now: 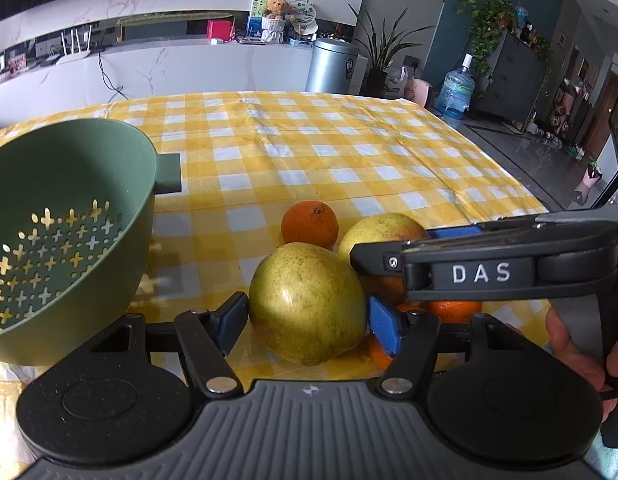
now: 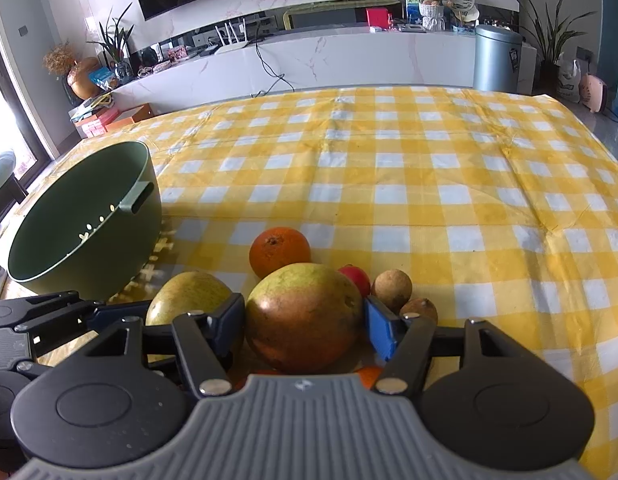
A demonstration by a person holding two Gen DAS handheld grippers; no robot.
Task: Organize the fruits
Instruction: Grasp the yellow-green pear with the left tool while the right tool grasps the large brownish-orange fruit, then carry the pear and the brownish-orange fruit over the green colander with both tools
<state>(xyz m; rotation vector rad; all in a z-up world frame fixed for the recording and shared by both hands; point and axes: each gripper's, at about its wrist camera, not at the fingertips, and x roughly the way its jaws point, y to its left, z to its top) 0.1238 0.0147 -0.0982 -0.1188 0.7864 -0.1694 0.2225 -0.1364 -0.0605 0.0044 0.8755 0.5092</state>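
A green-yellow pear (image 1: 307, 302) lies between the open fingers of my left gripper (image 1: 307, 322); the pads stand close beside it. A second, reddish pear (image 2: 303, 316) lies between the open fingers of my right gripper (image 2: 305, 324); it shows in the left wrist view (image 1: 383, 232) behind the right gripper's body (image 1: 481, 272). An orange (image 1: 310, 224) (image 2: 279, 251) sits just behind the pears. A green colander (image 1: 65, 232) (image 2: 85, 220) stands empty at the left. Small brown fruits (image 2: 392, 289), a red fruit (image 2: 356, 278) and oranges (image 1: 453, 310) lie by the pears.
The table is covered by a yellow-and-white checked cloth (image 1: 329, 152) (image 2: 429, 184), open behind the fruit. Beyond the table stand a white counter (image 2: 349, 60), a metal bin (image 2: 497, 58) and plants. A hand (image 1: 577, 352) holds the right gripper.
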